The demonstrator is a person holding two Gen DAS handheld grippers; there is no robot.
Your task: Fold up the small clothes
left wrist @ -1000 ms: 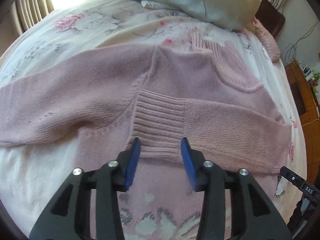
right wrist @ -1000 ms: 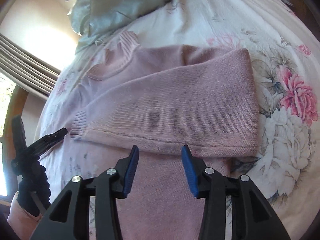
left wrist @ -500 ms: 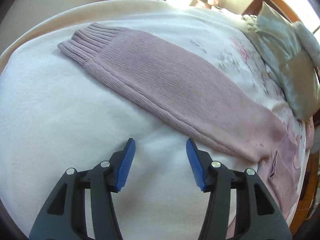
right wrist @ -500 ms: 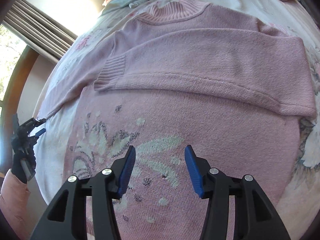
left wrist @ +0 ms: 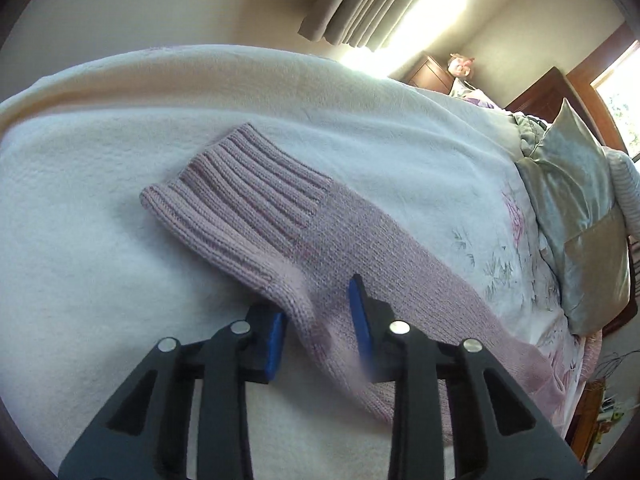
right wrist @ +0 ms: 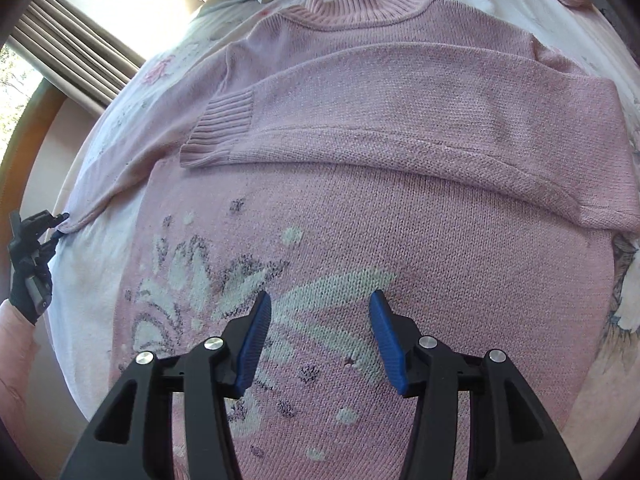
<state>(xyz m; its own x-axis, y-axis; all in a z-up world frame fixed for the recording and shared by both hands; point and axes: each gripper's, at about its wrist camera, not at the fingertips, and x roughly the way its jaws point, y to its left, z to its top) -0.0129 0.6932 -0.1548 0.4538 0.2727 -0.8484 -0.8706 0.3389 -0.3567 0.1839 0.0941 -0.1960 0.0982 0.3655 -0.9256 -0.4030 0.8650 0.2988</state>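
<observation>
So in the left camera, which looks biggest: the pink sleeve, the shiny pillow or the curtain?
1. Pink sleeve, though it lies nearest the camera, so that helps.
2. Shiny pillow.
3. Curtain, only partly in view.

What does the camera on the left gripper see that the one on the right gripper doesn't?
Only the left view shows the ribbed cuff of the stretched-out sleeve up close, with the left gripper closing around that sleeve, and a silky pillow. Only the right view shows the sweater's patterned front, its collar, the other sleeve folded across it, and the open right gripper above. Both show the pink sweater, the bed and curtains.
</observation>
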